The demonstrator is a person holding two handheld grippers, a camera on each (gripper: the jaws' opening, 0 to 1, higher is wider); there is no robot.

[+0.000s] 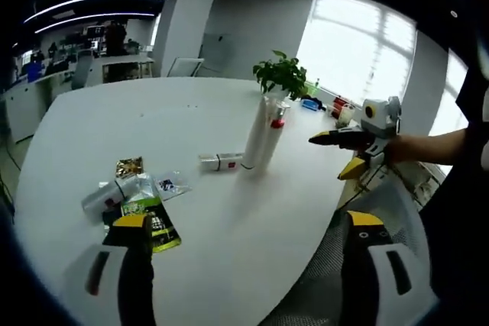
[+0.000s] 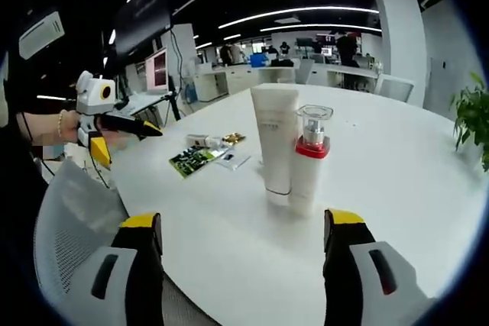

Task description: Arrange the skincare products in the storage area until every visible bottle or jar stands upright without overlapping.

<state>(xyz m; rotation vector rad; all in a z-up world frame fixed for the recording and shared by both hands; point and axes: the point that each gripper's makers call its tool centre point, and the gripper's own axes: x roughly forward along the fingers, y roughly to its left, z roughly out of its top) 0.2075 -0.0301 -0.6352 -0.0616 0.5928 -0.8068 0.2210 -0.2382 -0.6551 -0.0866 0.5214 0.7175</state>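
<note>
Two products are already standing upright mid-frame, touching: a tall white tube and a red-collared pump bottle with a clear cap. I'm still seeing a small white bottle lying flat beside them, plus another among glossy sachets lower left. I'm holding both left gripper and right gripper wide open and empty.
</note>
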